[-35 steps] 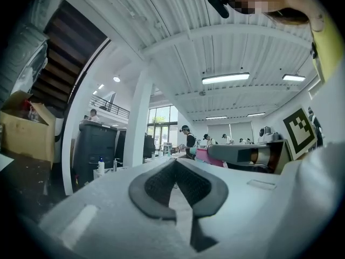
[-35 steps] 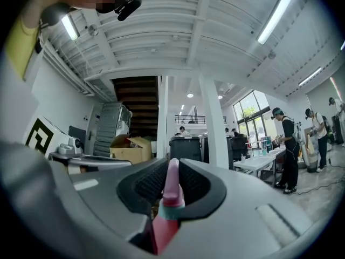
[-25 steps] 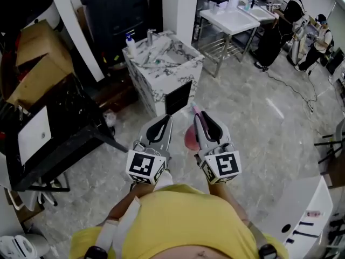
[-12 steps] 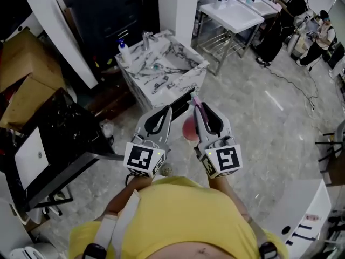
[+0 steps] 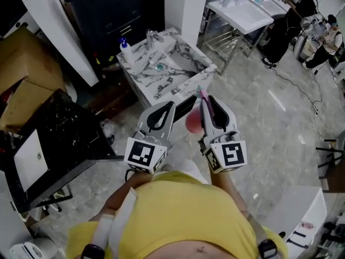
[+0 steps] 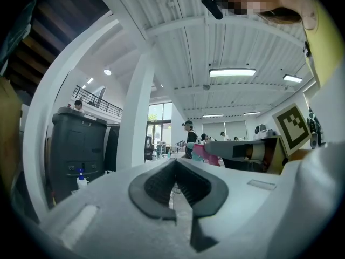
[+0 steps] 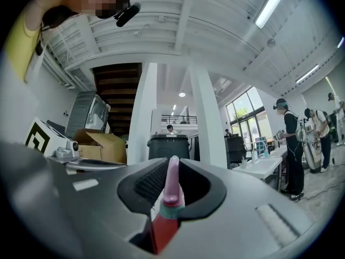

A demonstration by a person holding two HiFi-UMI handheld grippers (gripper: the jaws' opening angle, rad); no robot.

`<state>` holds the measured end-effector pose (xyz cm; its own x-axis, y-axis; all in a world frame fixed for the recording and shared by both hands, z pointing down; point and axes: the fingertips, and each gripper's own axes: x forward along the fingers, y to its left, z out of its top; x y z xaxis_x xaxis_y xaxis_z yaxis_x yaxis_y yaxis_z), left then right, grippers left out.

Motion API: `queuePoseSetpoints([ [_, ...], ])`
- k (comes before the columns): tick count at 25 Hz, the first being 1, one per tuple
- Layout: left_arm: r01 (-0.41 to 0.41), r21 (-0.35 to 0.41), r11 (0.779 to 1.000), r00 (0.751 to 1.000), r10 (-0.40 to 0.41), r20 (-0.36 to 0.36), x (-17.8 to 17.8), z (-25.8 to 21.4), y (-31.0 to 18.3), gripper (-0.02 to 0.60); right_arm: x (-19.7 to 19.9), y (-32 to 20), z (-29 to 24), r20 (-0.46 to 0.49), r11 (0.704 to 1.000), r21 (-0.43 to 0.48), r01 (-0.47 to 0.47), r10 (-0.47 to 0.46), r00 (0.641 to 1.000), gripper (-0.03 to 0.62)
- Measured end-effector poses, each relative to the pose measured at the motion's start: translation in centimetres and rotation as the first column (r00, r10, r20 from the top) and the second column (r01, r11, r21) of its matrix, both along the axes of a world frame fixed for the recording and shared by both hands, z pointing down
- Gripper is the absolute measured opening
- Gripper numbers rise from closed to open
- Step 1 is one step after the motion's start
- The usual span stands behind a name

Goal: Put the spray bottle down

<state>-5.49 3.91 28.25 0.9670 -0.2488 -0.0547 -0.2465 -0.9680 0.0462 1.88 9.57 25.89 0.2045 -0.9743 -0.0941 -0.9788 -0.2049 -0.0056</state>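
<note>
Since the spray bottle (image 5: 192, 124) has no surface under it yet, the right gripper (image 5: 206, 102) has its fingers (image 7: 215, 194) part-closed on the neck. The pink nozzle pokes up betw. the 2, and the body hangs below, over the floor. Left gripper (image 5: 170, 108) sits alongside w/ fingers together and nothing in them, prob. just spare. The marble tabletop (image 5: 188, 63) just beyond looks the likely drop spot. A blue pump bottle (image 5: 125, 46) stands at its far-left corner.

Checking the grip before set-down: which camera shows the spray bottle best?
Right gripper view: the spray bottle, pink top upward, sits clamped in the right gripper, close and centred. Head view shows only part of its reddish body beside that gripper; left gripper view shows just a small pink piece.
</note>
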Motion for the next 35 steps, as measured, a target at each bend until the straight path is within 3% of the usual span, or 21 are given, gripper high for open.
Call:
queuePoseSetpoints([
  [8,0.024,-0.038,0.999,0.999,-0.022,0.033,3.7,2.3,-3.6,0.005,4.0,-4.7,1.5,0.015,0.999,-0.017,0.041,-0.041,0.999,0.063],
  [13,0.078,-0.053,0.996,0.997,-0.078,0.011,8.4,2.8,-8.8,0.005,8.2,-10.3,0.9,-0.012,0.992,0.004,0.123,-0.123,0.992,0.063],
  [17,0.133,-0.022,0.991,0.991,-0.133,0.018,12.6,2.5,-12.9,0.005,12.4,-15.2,0.2,-0.022,0.978,0.001,0.207,-0.207,0.978,0.063],
  [23,0.236,-0.009,0.972,0.97,-0.235,0.06,17.4,2.1,-18.2,0.005,17.7,-21.4,0.1,-0.014,0.949,-0.007,0.315,-0.315,0.949,0.063],
  [35,0.393,-0.019,0.919,0.918,-0.392,0.057,24.3,2.9,-24.9,0.005,24.8,-29.2,1.7,-0.002,0.886,-0.035,0.463,-0.463,0.886,0.063],
])
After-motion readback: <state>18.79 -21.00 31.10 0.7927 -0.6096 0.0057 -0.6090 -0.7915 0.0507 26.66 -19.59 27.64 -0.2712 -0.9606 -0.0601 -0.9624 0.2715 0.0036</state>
